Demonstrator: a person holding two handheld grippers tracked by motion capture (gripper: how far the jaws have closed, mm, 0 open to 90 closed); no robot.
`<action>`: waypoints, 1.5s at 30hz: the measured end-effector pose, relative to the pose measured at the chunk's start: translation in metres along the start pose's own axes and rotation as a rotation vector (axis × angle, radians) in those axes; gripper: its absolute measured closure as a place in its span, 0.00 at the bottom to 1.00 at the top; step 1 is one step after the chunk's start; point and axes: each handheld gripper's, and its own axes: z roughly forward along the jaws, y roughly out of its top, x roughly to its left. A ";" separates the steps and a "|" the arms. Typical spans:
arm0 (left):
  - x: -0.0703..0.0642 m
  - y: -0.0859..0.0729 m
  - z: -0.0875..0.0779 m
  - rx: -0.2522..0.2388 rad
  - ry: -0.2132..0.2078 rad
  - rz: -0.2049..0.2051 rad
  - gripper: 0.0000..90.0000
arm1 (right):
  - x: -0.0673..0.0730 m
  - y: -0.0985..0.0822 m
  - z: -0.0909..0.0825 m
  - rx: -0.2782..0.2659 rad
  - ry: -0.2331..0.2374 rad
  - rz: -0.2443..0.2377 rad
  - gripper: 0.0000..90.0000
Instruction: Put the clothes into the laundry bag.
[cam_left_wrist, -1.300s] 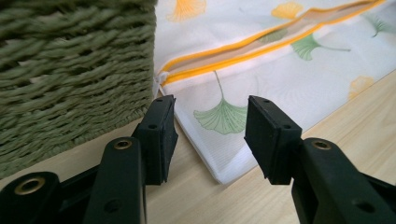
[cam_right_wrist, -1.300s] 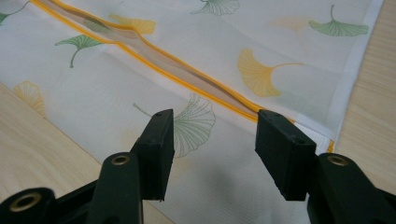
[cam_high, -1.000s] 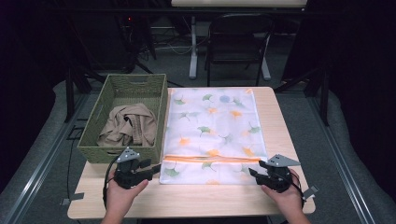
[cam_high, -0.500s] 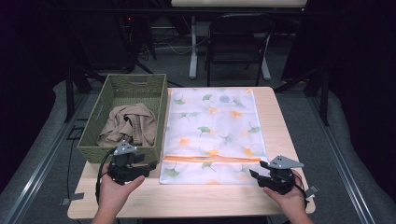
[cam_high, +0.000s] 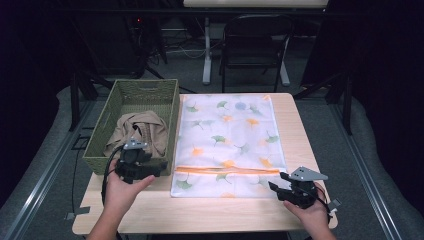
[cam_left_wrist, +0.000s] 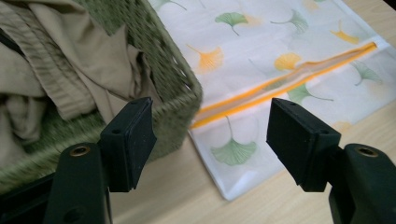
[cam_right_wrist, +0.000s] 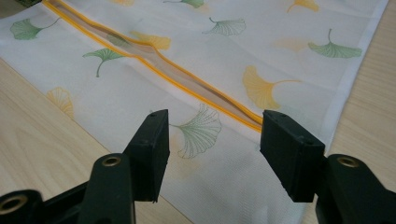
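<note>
Both grippers empty, jaws apart, just been widening: left gripper (cam_high: 150, 167) nearing beige crumpled garment (cam_left_wrist: 51, 60) risks snagging woven green basket (cam_left_wrist: 177, 79); right gripper (cam_high: 280, 186) idle.

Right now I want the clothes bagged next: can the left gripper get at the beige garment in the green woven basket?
Probably yes: the left gripper, jaws open and empty, hangs at the green woven basket's near corner; the beige garment lies uncovered inside.

1. We see a light wooden table (cam_high: 295, 125) standing on grey carpeted floor (cam_high: 340, 145).
2. Behind it stands a black metal folding chair (cam_high: 255, 42).
3. The room beyond lies dark.
</note>
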 end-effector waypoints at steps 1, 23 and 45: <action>0.003 0.003 0.000 0.012 -0.004 -0.001 0.35 | 0.000 0.000 0.001 -0.001 -0.001 0.004 0.47; 0.060 0.048 0.002 0.078 0.098 -0.077 0.32 | -0.008 -0.003 0.008 -0.001 -0.003 0.060 0.46; 0.105 0.091 0.044 0.207 0.228 -0.129 0.31 | -0.009 -0.004 0.011 0.023 0.015 0.070 0.45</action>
